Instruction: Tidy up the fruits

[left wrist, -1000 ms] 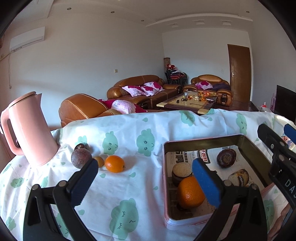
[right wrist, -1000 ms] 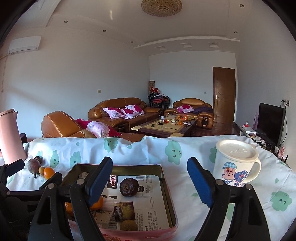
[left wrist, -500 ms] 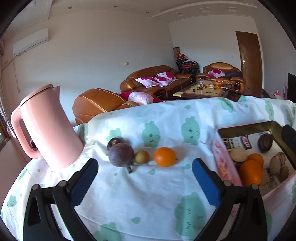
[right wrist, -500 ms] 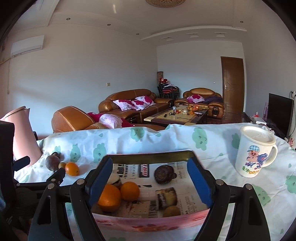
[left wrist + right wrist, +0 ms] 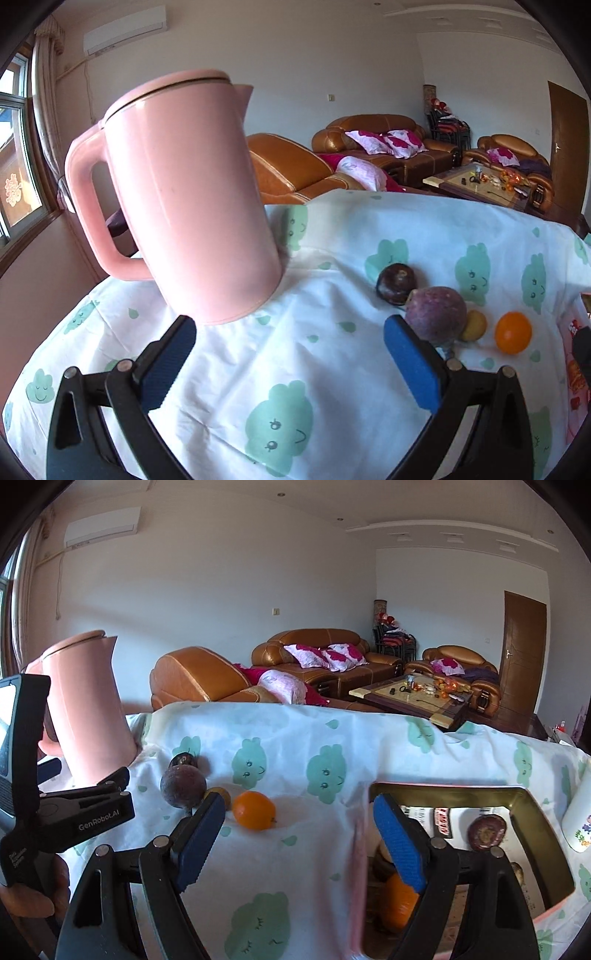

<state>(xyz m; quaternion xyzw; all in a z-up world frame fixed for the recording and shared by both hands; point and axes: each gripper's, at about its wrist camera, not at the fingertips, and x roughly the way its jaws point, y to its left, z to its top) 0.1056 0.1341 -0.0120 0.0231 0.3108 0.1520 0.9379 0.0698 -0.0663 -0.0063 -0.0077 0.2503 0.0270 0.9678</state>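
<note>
Reaching out over the cloth [image 5: 295, 354], the left gripper [image 5: 291, 365] hovers with jaws wide and nothing between them, pointed at the bare patch just near of the pink kettle [image 5: 192, 206]. Its target, I'd judge, lies off to the right: four loose fruits in a huddle, a dark plum [image 5: 396, 283] farthest, a big purple fruit [image 5: 436, 315] almost touching the right pad, a small yellow one [image 5: 474, 325] tucked beside it, and an orange [image 5: 513, 332] at the right end. To do this well, swing right, centre the purple fruit between the pads and close gently; it's round and would roll, and its neighbours sit close enough to get knocked. The right gripper [image 5: 299, 834] waits, jaws also wide and empty, between the orange and the tin [image 5: 447, 788], where an orange [image 5: 400, 901] and a dark fruit [image 5: 487, 831] already rest on newspaper. Underneath, a white cloth printed with green faces drapes the table; beyond it are brown leather sofas [image 5: 317, 657], a coffee table [image 5: 413, 698] and a door [image 5: 524, 650].
</note>
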